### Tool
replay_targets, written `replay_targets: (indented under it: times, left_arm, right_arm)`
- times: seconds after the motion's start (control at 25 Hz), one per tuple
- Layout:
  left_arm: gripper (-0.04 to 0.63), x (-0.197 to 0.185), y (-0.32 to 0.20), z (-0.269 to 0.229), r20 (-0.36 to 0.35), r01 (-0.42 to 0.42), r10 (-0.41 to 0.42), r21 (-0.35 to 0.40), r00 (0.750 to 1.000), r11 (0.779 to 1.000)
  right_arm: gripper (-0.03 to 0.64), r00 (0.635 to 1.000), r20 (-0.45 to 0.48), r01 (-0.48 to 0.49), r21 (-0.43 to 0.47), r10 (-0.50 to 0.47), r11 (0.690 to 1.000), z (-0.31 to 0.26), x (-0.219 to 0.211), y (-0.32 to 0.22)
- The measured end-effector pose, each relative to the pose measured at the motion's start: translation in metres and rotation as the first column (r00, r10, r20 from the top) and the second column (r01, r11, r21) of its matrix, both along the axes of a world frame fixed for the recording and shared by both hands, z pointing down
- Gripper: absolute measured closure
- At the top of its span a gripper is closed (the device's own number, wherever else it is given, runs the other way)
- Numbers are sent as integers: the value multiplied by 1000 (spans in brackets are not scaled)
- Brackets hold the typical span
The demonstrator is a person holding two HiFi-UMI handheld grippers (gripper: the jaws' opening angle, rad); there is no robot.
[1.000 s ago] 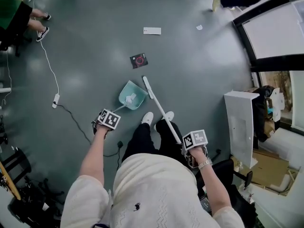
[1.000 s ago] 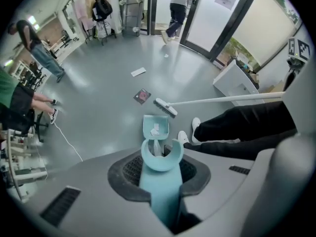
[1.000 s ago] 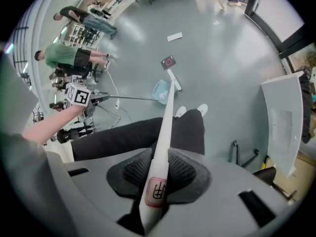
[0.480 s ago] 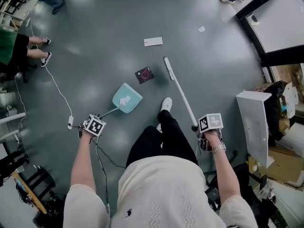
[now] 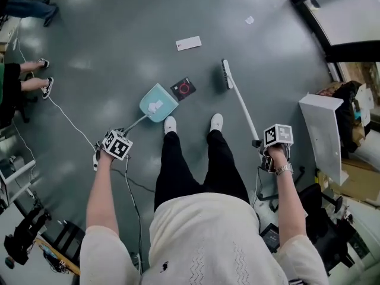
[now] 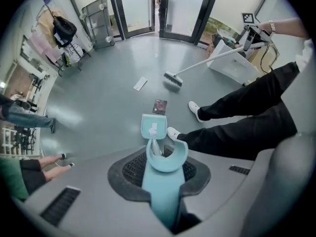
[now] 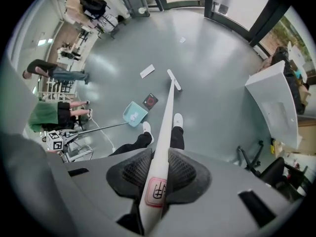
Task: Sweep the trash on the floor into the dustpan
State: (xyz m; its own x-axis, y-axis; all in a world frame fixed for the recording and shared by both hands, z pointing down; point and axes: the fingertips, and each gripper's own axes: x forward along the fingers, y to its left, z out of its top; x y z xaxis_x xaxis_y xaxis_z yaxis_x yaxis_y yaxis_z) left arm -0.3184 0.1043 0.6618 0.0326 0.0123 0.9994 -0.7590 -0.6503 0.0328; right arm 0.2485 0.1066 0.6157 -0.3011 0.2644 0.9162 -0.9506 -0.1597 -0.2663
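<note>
A teal dustpan [image 5: 158, 103] rests on the grey floor with a crumpled white paper inside. Its long handle runs back to my left gripper [image 5: 116, 145], which is shut on the handle's teal end [image 6: 163, 181]. A black square packet with a red ring [image 5: 183, 88] lies just right of the pan. Farther off are a white card [image 5: 189, 43] and a small white scrap [image 5: 249, 20]. My right gripper [image 5: 274, 144] is shut on the white broom handle [image 7: 165, 132]. The broom head [image 5: 227, 74] sits on the floor right of the packet.
My own two white shoes [image 5: 170, 124] stand just behind the dustpan and broom. A white cabinet [image 5: 323, 135] and a chair base [image 5: 320, 200] are at the right. A cable [image 5: 71, 123] trails on the left, near a seated person's feet [image 5: 41, 76].
The broom head has swung out from beside the dustpan to a spot farther ahead and to the right. The black packet now lies close beside the dustpan. Both feet have stepped forward.
</note>
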Motion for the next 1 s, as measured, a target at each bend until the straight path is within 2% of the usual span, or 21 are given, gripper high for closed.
replay_targets:
  times: [0.2, 0.36, 0.44, 0.6, 0.8, 1.0]
  left_arm:
    - [505, -34, -38, 21, -18, -149, 149, -43, 989, 988]
    - [505, -48, -67, 37, -29, -217, 216, -84, 976, 972]
    - [505, -49, -80, 45, -22, -222, 221, -100, 975, 970]
    - [505, -47, -96, 51, -22, -220, 219, -126, 975, 967]
    - [505, -55, -99, 55, -38, -213, 210, -132, 977, 968]
    - [505, -50, -85, 59, -35, -211, 208, -118, 977, 970]
  right_arm:
    - [505, 992, -124, 9, -36, -14, 999, 13, -50, 16]
    - [505, 987, -152, 36, -71, -47, 997, 31, -109, 26]
    - [505, 982, -156, 95, -81, -107, 992, 37, -136, 30]
    - [503, 951, -163, 247, -115, -263, 962, 40, -185, 41]
    - [495, 941, -121, 300, -130, -315, 945, 37, -242, 54]
    - [492, 897, -38, 433, -137, -441, 891, 30, -275, 84]
